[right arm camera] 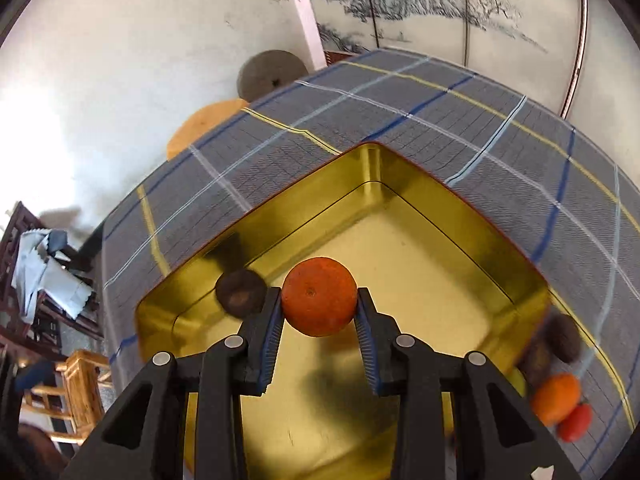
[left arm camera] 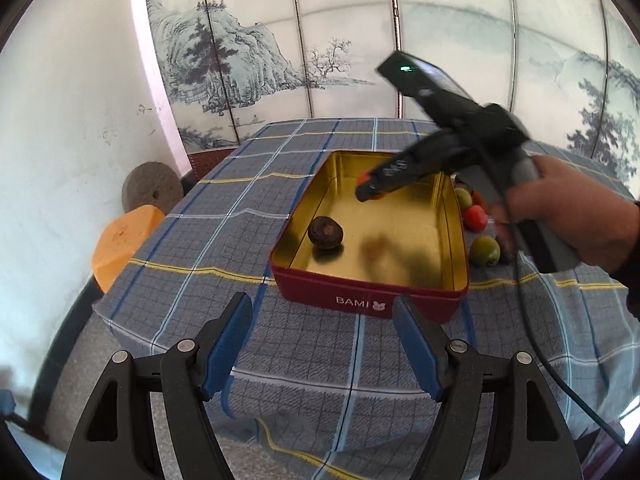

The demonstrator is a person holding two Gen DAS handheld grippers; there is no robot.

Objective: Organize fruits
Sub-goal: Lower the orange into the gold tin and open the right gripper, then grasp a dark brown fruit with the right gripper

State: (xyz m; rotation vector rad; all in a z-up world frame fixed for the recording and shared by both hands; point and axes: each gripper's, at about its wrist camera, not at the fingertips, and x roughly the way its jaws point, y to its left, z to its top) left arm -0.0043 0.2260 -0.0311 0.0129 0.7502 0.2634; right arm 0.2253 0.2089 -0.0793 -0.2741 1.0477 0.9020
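Red tin (left arm camera: 360, 300), gold inside, sitting mid-tabletop (left arm camera: 200, 240) on blue-grey plaid cloth; white lettering "BAMI" with small bunny mark (left arm camera: 358, 302) reading on near wall.

Dark brown fruit (left arm camera: 325, 232) lying inside tin, near its left wall.

Right claw (right arm camera: 319, 312) gripping orange fruit (right arm camera: 319, 297) between blue pads, hanging over tin interior.

Left claw (left arm camera: 322, 344) standing open, holding nothing, hovering over cloth before tin's near wall.

Loose fruits lying on tabletop beside tin's right wall: green (left arm camera: 485, 251), red (left arm camera: 475, 218), orange (right arm camera: 555, 398), dark brown (right arm camera: 563, 338).

Left claw (left arm camera: 322, 316) agape (right claw (right arm camera: 319, 307) clamped)
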